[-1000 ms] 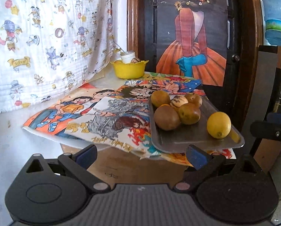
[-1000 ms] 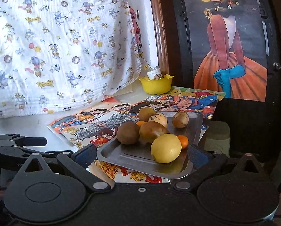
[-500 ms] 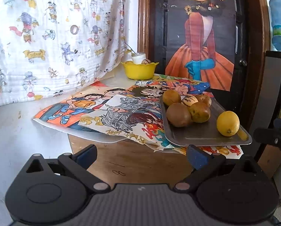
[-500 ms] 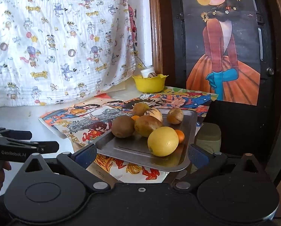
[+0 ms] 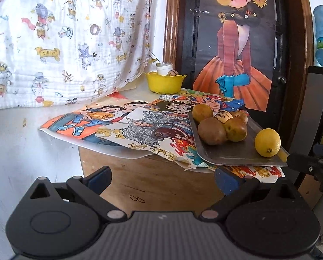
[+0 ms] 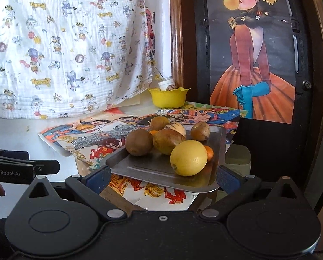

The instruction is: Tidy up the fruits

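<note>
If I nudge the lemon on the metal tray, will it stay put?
Probably not. The lemon is rounded and sits alone on the smooth metal tray, so it would likely roll. The tray's near corner overhangs the table edge and its rim looks low, so rolling off seems possible.

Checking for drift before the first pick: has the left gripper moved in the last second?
Yes. The left gripper has pulled back: the metal tray and yellow bowl look farther off, with more bare wooden tabletop showing.

bright daylight | soft shadows | sharp focus | fisheye bending, dark corners
</note>
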Action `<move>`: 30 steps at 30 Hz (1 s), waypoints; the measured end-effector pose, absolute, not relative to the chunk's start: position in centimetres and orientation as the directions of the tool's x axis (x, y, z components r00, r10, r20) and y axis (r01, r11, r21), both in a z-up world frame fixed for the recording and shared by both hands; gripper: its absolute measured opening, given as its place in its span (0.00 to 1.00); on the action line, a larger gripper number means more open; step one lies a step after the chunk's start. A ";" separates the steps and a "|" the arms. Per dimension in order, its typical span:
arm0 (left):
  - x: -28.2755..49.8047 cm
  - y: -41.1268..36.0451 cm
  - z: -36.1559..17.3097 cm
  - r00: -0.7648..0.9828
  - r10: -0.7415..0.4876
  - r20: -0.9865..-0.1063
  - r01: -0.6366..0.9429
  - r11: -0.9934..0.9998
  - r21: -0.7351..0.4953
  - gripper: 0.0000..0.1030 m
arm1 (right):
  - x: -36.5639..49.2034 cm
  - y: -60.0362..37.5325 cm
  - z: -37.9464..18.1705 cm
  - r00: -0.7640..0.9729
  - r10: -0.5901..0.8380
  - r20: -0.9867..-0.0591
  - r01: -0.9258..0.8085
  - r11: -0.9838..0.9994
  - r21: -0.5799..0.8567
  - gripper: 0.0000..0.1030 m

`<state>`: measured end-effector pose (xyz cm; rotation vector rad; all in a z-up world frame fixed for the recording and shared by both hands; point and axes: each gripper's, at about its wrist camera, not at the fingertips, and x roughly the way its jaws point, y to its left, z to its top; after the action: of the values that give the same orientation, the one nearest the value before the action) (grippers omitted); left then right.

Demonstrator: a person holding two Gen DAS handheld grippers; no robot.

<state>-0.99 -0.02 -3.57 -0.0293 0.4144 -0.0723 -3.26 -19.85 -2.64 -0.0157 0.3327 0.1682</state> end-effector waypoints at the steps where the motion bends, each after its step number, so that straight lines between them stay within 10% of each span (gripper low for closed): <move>1: -0.9 0.0 -3.6 0.912 -0.077 -0.402 0.064 0.997 -0.045 0.99 | -3.2 -19.8 -2.8 0.931 0.161 -0.329 -0.167 0.986 0.010 0.99; 30: -0.8 -0.1 -4.5 0.907 -0.078 -0.415 0.066 0.997 -0.042 0.99 | -3.1 -19.6 -3.5 0.928 0.163 -0.335 -0.168 0.986 0.015 0.99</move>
<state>-0.75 -0.09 -4.46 -0.0273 0.4295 -0.0743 -3.05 -19.65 -3.45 -0.0139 0.3424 0.1695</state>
